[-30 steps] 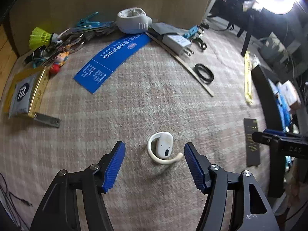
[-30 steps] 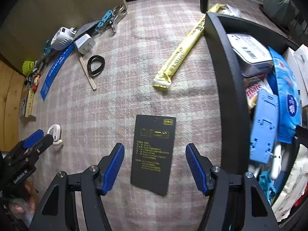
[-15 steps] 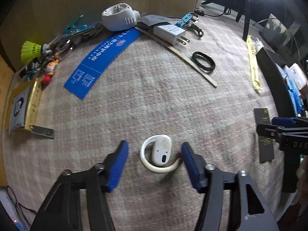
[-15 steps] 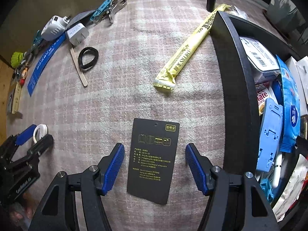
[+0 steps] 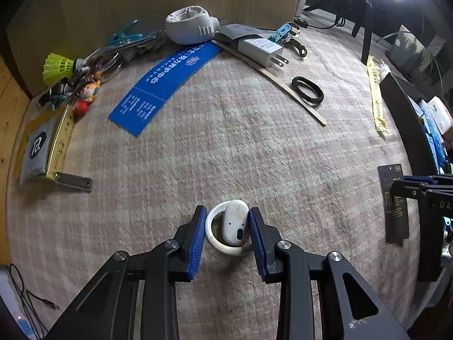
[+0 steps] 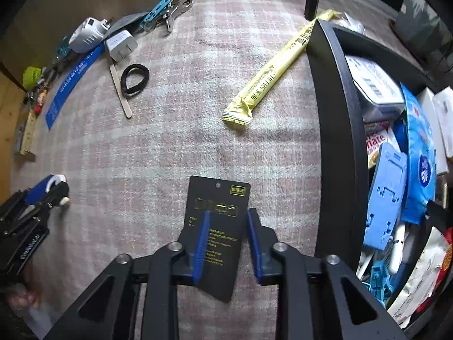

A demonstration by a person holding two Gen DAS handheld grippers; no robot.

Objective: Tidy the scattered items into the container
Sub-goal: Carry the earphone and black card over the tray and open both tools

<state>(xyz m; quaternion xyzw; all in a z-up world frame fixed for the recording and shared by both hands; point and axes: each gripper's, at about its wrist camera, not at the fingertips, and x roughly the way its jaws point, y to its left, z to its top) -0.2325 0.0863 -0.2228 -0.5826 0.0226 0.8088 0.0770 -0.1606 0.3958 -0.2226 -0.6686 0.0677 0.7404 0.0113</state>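
A white ear-hook earbud (image 5: 235,221) lies on the checked carpet between the blue pads of my left gripper (image 5: 226,218). The jaws are closing, and both pads touch its sides. My right gripper (image 6: 229,215) points straight down over a black card (image 6: 218,198) lying flat on the carpet. Its jaws are closing too: the left pad stands over the card's face and the right pad at its right edge, with no clamp visible. The black container (image 6: 337,141) stands just right of the card, crowded with packets and boxes. In the left wrist view the right gripper (image 5: 419,187) sits at the far right.
A yellow sachet (image 6: 271,76) leans by the container's far corner. A black hair band (image 6: 134,79), wooden stick (image 6: 120,90), white charger (image 6: 120,46), blue paper strip (image 5: 167,82), shuttlecock (image 5: 58,66), clips and trinkets line the carpet's far edge by a brown wall.
Both pairs of jaws have narrowed. The left pads have come in against the earbud. The right pads have come in over the black card. Neither hand has shifted much.
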